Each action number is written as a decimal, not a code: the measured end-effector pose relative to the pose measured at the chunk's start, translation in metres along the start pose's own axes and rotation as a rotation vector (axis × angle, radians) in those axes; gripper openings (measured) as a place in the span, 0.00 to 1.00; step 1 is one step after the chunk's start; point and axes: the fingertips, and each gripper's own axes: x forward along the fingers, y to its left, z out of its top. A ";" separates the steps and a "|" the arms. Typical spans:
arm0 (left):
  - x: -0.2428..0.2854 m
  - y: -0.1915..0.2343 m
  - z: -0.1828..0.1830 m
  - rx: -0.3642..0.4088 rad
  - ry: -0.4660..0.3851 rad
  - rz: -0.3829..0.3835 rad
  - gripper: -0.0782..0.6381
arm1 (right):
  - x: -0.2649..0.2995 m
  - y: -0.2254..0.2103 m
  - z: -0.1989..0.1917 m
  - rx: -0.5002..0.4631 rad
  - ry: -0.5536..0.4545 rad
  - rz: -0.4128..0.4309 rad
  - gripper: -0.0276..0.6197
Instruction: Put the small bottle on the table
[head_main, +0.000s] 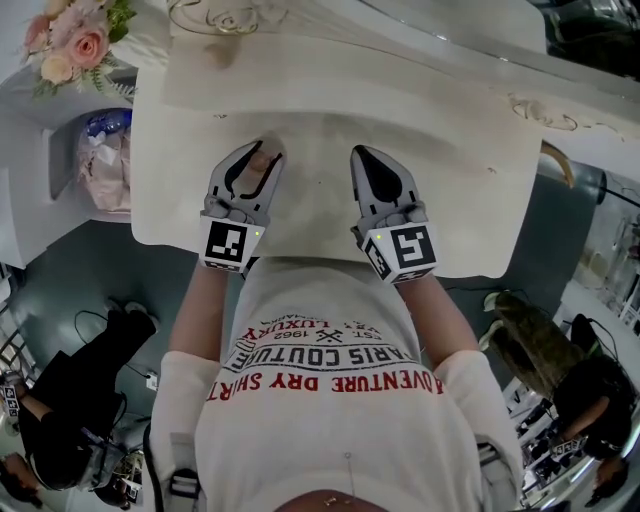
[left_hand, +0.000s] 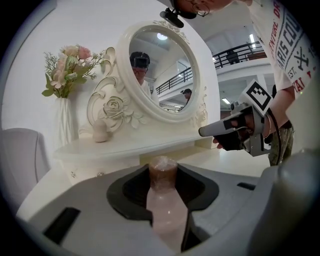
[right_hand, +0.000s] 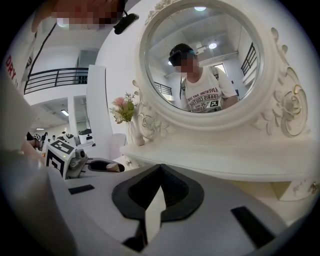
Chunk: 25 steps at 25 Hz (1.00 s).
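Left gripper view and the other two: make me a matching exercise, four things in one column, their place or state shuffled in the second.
1 small bottle
2 right gripper
3 flowers
4 mirror

A in a white vase, left of the mirror
B round, in a carved white frame
C clamped between the left gripper's jaws
D empty, jaws together

Pairs: 1-C, 2-D, 3-A, 4-B
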 end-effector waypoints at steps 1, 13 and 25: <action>0.001 -0.001 0.000 -0.002 0.007 -0.005 0.30 | -0.001 0.000 0.001 -0.001 -0.001 -0.002 0.04; -0.028 -0.003 0.052 0.029 -0.028 -0.014 0.42 | -0.024 0.030 0.036 -0.003 -0.065 -0.041 0.04; -0.094 0.014 0.116 0.046 -0.084 0.013 0.12 | -0.065 0.078 0.094 -0.067 -0.195 -0.078 0.04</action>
